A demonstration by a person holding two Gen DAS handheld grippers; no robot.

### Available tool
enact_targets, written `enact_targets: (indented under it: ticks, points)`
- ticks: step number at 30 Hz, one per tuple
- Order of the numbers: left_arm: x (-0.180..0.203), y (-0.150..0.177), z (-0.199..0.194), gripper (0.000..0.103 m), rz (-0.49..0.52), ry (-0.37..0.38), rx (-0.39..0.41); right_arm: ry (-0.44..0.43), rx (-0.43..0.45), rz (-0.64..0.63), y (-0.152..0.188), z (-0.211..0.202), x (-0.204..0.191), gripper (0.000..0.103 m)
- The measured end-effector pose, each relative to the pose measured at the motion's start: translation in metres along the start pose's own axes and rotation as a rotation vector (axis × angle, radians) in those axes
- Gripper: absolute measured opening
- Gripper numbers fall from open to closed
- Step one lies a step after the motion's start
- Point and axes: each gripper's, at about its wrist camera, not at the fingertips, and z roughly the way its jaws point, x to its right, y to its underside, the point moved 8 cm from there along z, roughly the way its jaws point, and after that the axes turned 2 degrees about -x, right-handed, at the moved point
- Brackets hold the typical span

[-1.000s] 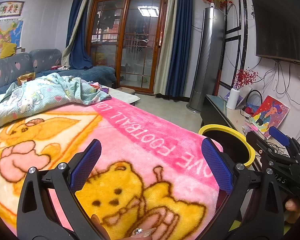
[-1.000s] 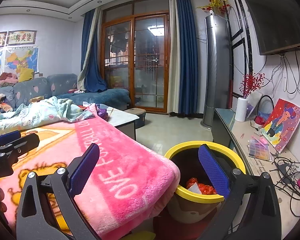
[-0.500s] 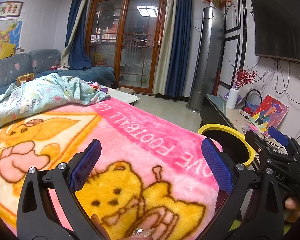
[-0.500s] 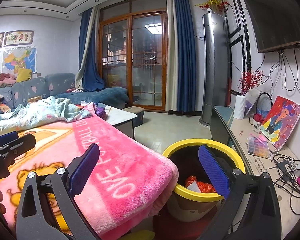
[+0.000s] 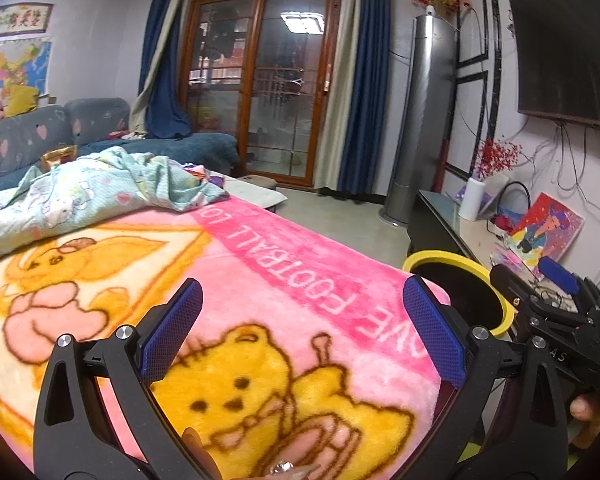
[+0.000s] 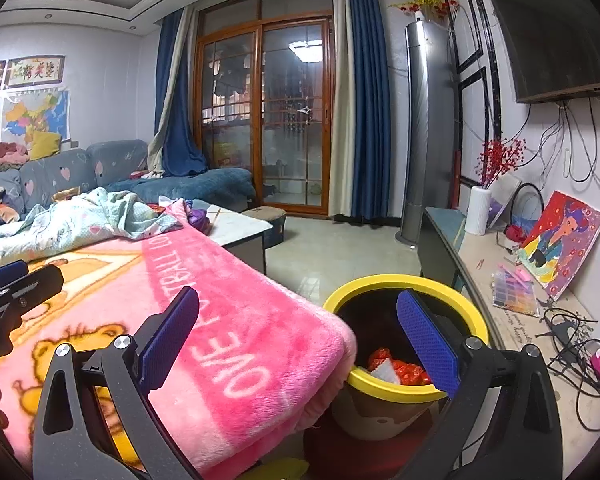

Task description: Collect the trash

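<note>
Left hand-held gripper [image 5: 302, 334] hangs over the pink blanket [image 5: 284, 280], jaws spread wide, nothing between the blue pads [image 5: 172, 332]. Right hand-held gripper [image 6: 298, 338] is also released and empty, one finger over the blanket edge, the other in front of the bin's opening. Yellow-rimmed bin [image 6: 384, 386] stands just beside the blanket's corner, between it and the low TV cabinet [image 6: 492, 280]. Trash sits inside the bin: red crumpled wrapper [image 6: 404, 370] with a white scrap [image 6: 386, 370] touching it. From the left view the bin [image 5: 440, 258] shows only rim and dark inside. A light green quilt [image 5: 100, 192] is bunched at the blanket's far end. A painting [image 6: 560, 244] leans on the wall above the cabinet, tangled cables [image 6: 572, 344] nearer. A fingertip shows at the bottom edge of the left view.
</note>
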Motion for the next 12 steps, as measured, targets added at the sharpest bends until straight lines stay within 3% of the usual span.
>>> enact_targets:
  ticks: [3, 6, 9, 11, 12]
  points:
    - [-0.021, -0.005, -0.012, 0.092, -0.04, -0.021, 0.006, -0.055, -0.028, -0.007, -0.008, 0.004, -0.022, 0.097]
    - [-0.082, -0.009, -0.036, 0.092, -0.109, -0.151, 0.005, -0.183, -0.077, -0.018, -0.017, 0.009, -0.077, 0.097]
    - [-0.191, 0.003, -0.073, 0.092, -0.231, -0.387, -0.036, -0.379, -0.17, -0.097, -0.011, 0.015, -0.172, 0.097]
    - [-0.264, 0.021, -0.097, 0.092, -0.315, -0.541, -0.102, -0.536, -0.313, -0.164, 0.011, 0.017, -0.256, 0.097]
    - [-0.308, 0.036, -0.11, 0.092, -0.358, -0.64, -0.171, -0.587, -0.384, -0.203, 0.024, 0.017, -0.289, 0.096]
